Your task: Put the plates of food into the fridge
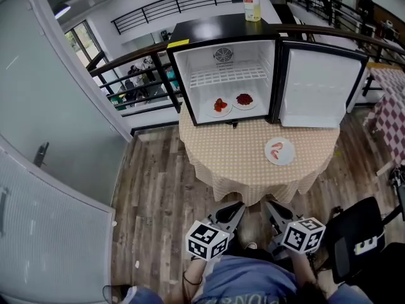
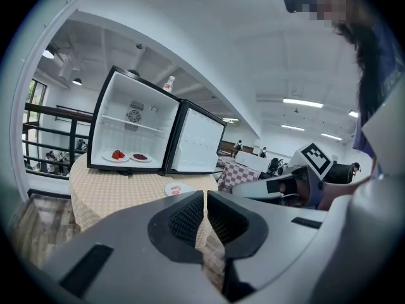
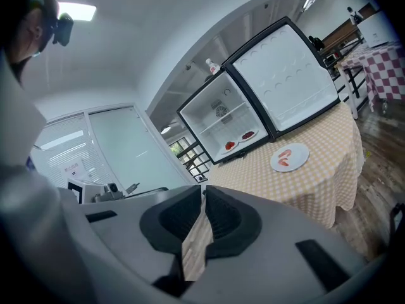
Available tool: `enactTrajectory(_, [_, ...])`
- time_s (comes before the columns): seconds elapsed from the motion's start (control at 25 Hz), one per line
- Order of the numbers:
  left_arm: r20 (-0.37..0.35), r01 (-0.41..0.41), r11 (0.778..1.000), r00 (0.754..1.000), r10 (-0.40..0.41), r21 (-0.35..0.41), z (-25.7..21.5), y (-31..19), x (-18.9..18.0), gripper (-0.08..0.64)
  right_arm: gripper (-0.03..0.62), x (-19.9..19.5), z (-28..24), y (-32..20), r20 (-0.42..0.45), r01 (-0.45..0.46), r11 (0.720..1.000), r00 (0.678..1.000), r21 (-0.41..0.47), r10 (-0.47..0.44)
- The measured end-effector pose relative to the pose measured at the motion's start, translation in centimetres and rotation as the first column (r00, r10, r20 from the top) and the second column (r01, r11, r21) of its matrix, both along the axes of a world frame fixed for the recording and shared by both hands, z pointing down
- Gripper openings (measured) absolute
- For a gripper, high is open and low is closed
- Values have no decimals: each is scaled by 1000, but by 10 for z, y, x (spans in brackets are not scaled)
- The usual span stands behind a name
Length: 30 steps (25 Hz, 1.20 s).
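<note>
Fridge (image 1: pixel 209 59) holds 2 plates (image 1: pixel 218 106); 1 plate (image 1: pixel 280 151) on table (image 1: pixel 228 163)

Fridge (image 1: pixel 224 68) glossy blk top, smooth wht plastic inside; tablecloth (image 1: pixel 234 160) matt cloth; floor (image 1: pixel 161 182) wood.

fridge (image 1: pixel 182 75) open | floor: two plates (image 1: pixel 219 106) | wire shelf (image 1: pixel 229 75) free

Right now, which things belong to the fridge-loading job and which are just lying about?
Job:
black mini fridge, door open; white plate of bright red food, white plate of dark red food inside it; white plate of pink food on the beige-clothed round table.
Lying about:
clear bottle of yellowish liquid on the fridge; red-checked table.
</note>
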<state>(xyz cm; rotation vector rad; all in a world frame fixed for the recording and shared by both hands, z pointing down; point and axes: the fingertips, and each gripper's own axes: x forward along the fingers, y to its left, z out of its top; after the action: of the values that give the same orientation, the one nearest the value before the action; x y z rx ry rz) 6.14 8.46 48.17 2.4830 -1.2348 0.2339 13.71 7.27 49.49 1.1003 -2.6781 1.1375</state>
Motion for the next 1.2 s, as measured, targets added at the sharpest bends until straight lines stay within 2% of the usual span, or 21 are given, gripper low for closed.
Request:
enactTrajectory(0.36, [8,-74,997,997,74,3,3,-11,17,29,34,16,8,-12,8,-59,998,998,-17,59])
enactTrajectory(0.88, [11,-163,985,986,164,-62,21,-64,24,31,35,26,26,-59,-16,-140,986,990,-88,139])
enactTrajectory(1.2, [86,-244,962,963,256,-123,50,-109,23,31,35,31,60,-111,-41,-213,965,977,-156,209])
